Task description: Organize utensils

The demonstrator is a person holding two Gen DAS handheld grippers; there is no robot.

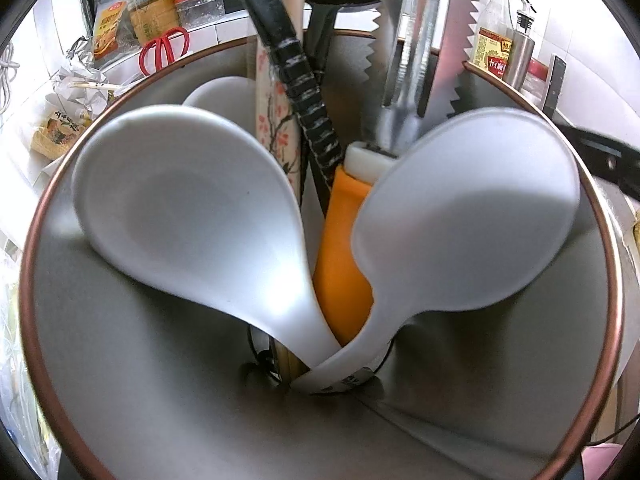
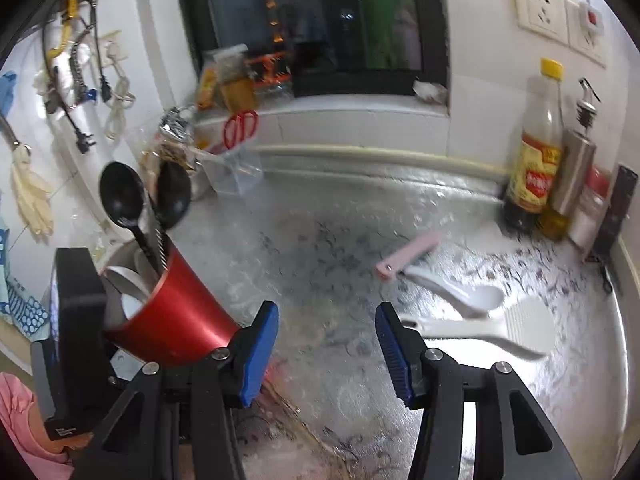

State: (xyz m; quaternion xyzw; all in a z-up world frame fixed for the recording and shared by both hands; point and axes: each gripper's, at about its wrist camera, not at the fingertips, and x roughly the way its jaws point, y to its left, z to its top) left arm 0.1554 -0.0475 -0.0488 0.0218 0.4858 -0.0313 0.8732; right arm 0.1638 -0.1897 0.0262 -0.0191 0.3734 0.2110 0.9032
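A red cup [image 2: 180, 316] stands tilted at the left of the counter. My left gripper [image 2: 132, 304] is shut on it; one black finger [image 2: 78, 296] shows beside its rim and the other is hidden. The left wrist view looks down into the cup's copper-edged rim [image 1: 28, 264]. Inside are two white spoons [image 1: 192, 208] [image 1: 472, 216], an orange-handled tool [image 1: 344, 264], serrated tongs [image 1: 420, 60] and black ladles [image 2: 122, 196]. My right gripper [image 2: 326, 344] is open above the counter, empty. To its right lie a white soup spoon [image 2: 476, 296], a white rice paddle [image 2: 516, 328] and a pink-handled tool [image 2: 408, 254].
A sauce bottle [image 2: 536, 152], a steel oil dispenser [image 2: 576, 168] and small jars stand at the back right corner. Red scissors [image 2: 240, 124] and a clear plastic tub [image 2: 236, 168] sit at the back left. A pink sleeve [image 2: 24, 420] shows at the bottom left.
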